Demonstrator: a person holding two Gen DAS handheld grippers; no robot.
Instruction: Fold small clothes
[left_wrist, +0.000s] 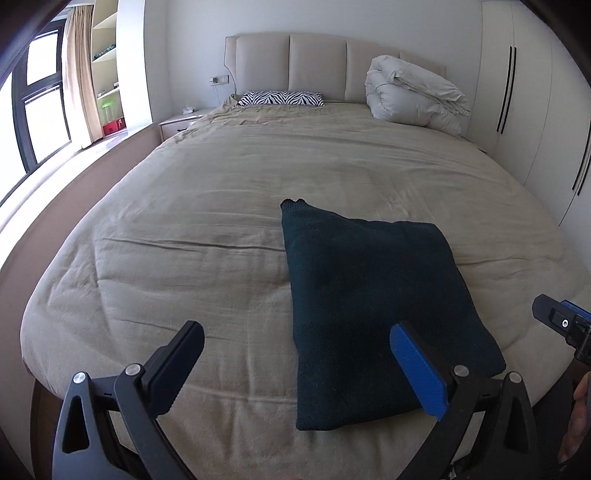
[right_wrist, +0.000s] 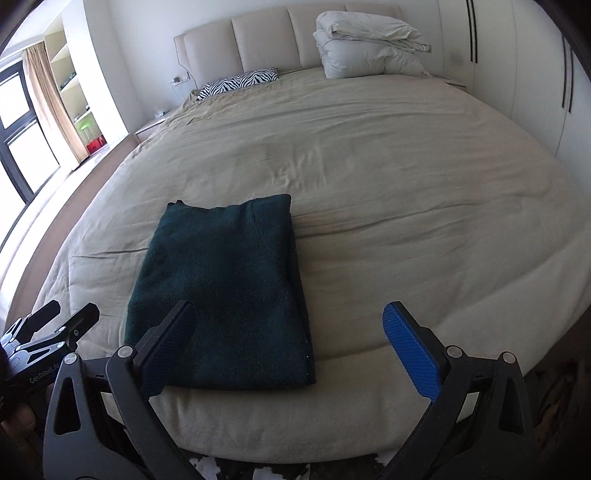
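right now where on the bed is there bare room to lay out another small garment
Most of the bed cover is bare: the wide stretch right of the folded green sweater, the strip left of it toward the window side, and the middle up to the zebra pillow and the duvet. Only the headboard end is crowded.

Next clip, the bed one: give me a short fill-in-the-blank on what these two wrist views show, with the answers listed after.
1. The dark green knitted garment lies ____ on the beige bed cover.
2. Both the left gripper and the right gripper have their jaws ____.
3. The pillow by the padded headboard has a ____ pattern.
4. The white duvet sits bundled at the ____ of the bed.

Answers: folded; open; zebra-stripe; head
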